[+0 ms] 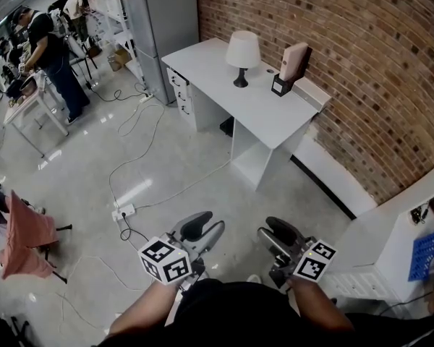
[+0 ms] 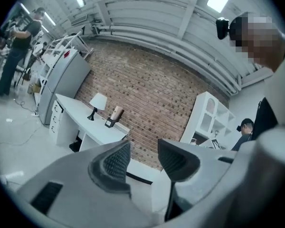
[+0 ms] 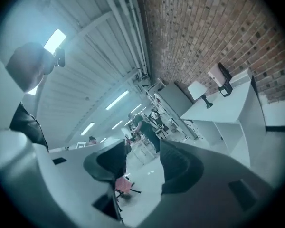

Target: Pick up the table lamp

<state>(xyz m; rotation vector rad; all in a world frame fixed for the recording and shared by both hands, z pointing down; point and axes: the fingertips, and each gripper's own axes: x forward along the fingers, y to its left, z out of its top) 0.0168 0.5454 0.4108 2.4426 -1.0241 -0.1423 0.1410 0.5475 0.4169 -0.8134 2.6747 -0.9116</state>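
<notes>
two grippers are hovering low in the head view, left gripper [image 1: 202,226] and right gripper [image 1: 275,231] side by side. table lamp [image 1: 242,53] is standing upright on a white desk [image 1: 267,118] against the brick wall [image 1: 347,42], well apart from both grippers, with a tan block [image 1: 294,62] just beside it.

left gripper view: jaws are standing partly apart, gripping nothing; table lamp [image 2: 98,103] is sitting far off on the desk.

right gripper view: jaws are likewise gaping partway, empty; table lamp [image 3: 197,90] is showing distant, upper right.
</notes>
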